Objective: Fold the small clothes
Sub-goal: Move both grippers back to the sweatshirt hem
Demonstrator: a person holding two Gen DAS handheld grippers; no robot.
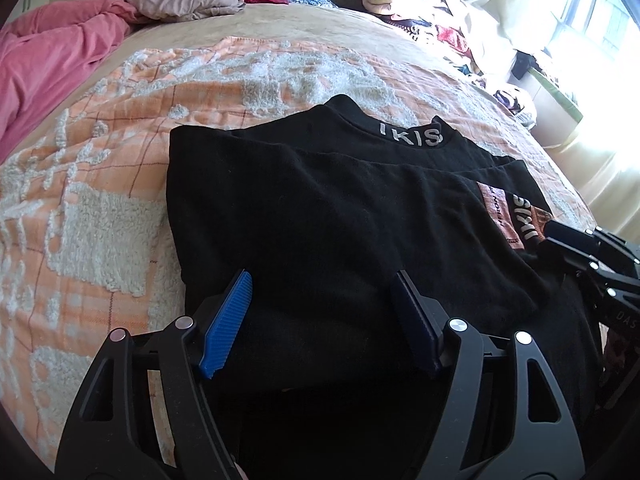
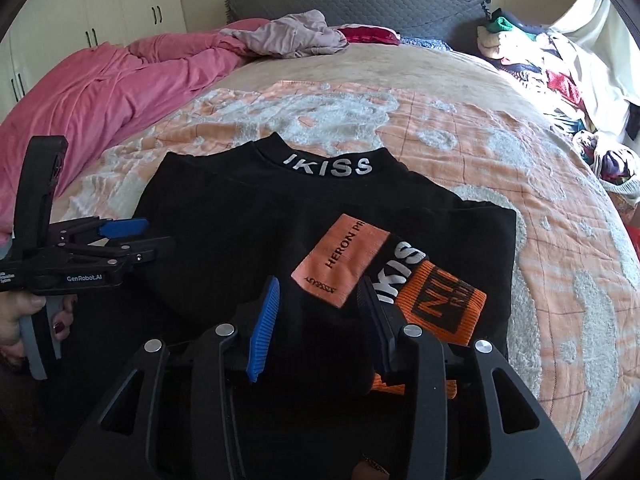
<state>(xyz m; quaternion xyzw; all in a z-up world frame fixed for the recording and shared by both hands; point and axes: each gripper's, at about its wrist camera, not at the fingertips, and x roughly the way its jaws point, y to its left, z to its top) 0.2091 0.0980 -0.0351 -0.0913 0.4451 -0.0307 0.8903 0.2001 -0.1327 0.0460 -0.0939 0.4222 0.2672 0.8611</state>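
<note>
Shirt (image 2: 248,224) beneath parted right fingers (image 2: 264,332)

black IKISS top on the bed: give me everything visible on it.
The black top looks like soft knit, with a raised collar lettered IKISS in white. It lies flat on the orange-and-white blanket, collar toward the headboard, sides folded inward. On its right half lies a sleeve end with a peach HERON patch, more IKISS lettering and an orange cuff. The right tongs stand open over the near edge, not pinching it; the left tongs are open over the left half.
</note>
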